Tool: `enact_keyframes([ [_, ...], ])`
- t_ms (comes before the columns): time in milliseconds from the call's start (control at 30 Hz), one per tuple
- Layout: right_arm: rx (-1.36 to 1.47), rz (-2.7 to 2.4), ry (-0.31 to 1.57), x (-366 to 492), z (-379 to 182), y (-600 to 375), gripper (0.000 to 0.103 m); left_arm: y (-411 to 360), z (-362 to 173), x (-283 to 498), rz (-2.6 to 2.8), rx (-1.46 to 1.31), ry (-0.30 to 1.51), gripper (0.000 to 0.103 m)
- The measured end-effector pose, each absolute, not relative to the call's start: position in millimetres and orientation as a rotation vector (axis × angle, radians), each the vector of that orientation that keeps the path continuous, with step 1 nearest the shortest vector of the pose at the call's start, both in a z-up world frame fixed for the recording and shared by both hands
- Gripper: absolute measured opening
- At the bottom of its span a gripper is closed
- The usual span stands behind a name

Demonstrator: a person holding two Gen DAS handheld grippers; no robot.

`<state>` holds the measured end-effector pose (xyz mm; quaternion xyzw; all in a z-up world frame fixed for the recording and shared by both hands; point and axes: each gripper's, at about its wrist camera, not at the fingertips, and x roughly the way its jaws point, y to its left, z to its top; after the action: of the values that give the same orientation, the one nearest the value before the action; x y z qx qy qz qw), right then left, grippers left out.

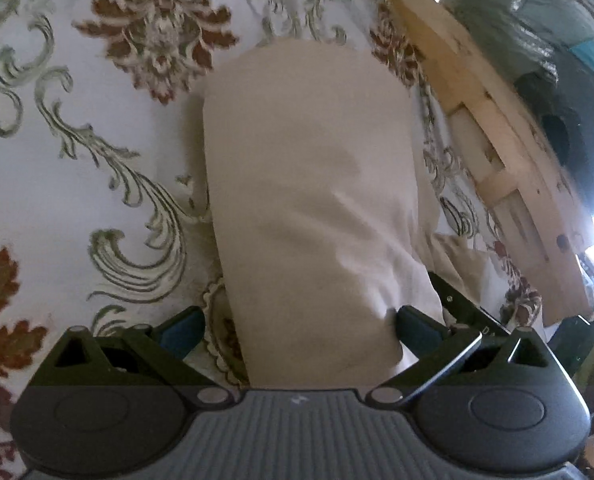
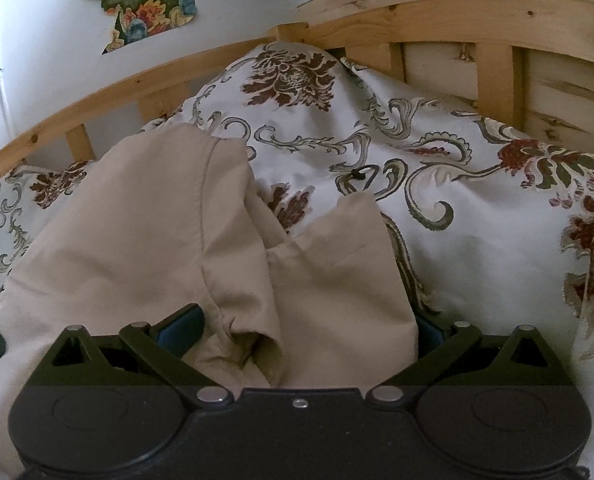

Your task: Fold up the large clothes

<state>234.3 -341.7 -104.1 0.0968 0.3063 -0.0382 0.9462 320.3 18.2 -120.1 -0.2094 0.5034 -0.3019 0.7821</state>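
Note:
A beige garment (image 1: 309, 184) lies on a floral bedspread (image 1: 77, 152). In the left wrist view it runs as a long folded strip away from my left gripper (image 1: 297, 330), whose blue-padded fingers (image 1: 181, 330) stand wide apart with the cloth's near end between them. In the right wrist view the garment (image 2: 137, 232) is bunched in folds, with a seam and a loose flap. My right gripper (image 2: 305, 330) is also wide open, the cloth heaped between its fingers (image 2: 181, 330) and hiding the right one.
A wooden bed frame (image 2: 377, 20) with slats runs behind the bedspread (image 2: 477, 220), also along the right in the left wrist view (image 1: 497, 160). A white wall with a colourful picture (image 2: 141, 0) lies beyond. The other gripper's black body (image 1: 469, 308) shows right.

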Motion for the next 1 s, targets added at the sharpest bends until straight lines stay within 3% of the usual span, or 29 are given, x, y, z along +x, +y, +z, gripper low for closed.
enact_keyframes([
  [167, 0.209, -0.050, 0.639, 235.5, -104.7, -340.3, 0.101, 16.1, -131.9, 337.9, -0.674, -0.520, 1.203, 0.103],
  [267, 0.216, -0.029, 0.648, 235.9, -105.1, -339.0, 0.091, 9.8, -129.3, 338.4, -0.656, -0.497, 1.211, 0.102],
  [333, 0.236, -0.010, 0.648, 235.3, -104.7, -341.1, 0.083, 2.5, -124.1, 335.2, -0.672, -0.495, 1.181, 0.087],
  [400, 0.281, 0.022, 0.651, 235.5, -105.1, -344.0, 0.063, -7.4, -115.8, 329.0, -0.639, -0.438, 1.154, 0.083],
  [600, 0.259, 0.084, 0.603, 230.9, -95.6, -335.5, 0.029, -27.5, -84.3, 311.3, -0.588, -0.261, 1.052, 0.064],
  [833, 0.164, 0.260, 0.451, 224.2, -73.5, -281.1, 0.025, 11.6, -35.1, 297.2, -0.564, -0.141, 0.899, 0.058],
  [1000, 0.114, 0.336, 0.408, 243.3, -72.3, -235.5, 0.027, 60.5, -49.5, 311.7, -0.466, -0.135, 0.898, 0.060],
])
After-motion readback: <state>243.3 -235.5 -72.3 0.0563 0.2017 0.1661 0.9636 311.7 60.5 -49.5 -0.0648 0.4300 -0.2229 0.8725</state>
